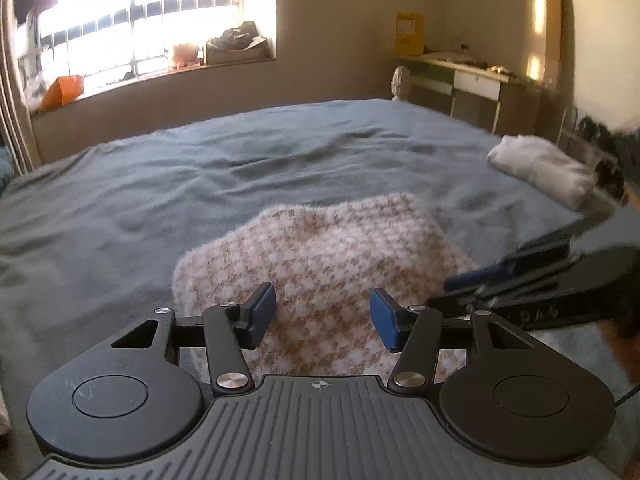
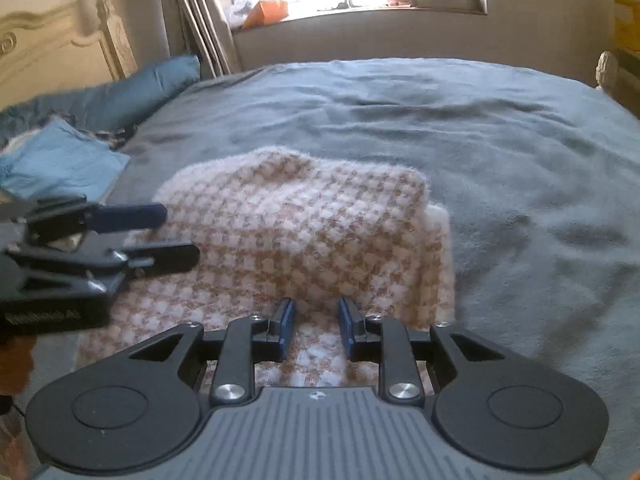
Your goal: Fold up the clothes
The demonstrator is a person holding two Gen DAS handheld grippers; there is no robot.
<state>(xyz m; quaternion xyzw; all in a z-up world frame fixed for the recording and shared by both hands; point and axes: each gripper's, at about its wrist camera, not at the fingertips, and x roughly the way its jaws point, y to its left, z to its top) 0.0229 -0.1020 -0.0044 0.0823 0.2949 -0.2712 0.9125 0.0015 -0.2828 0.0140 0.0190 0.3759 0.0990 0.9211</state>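
A fuzzy pink-and-tan houndstooth knit garment lies folded into a thick rectangle on the grey-blue bed. My left gripper hovers open over its near edge, nothing between the blue pads. In the right wrist view the same garment shows a folded upper layer on a wider lower layer. My right gripper is low over its near edge, fingers a little apart and open, fabric beneath them. Each gripper appears in the other's view: the right gripper at the garment's right side, the left gripper at its left side.
A folded white garment rests at the bed's right edge. A folded light-blue cloth and a blue pillow lie by the headboard. A desk and a cluttered windowsill stand beyond the bed.
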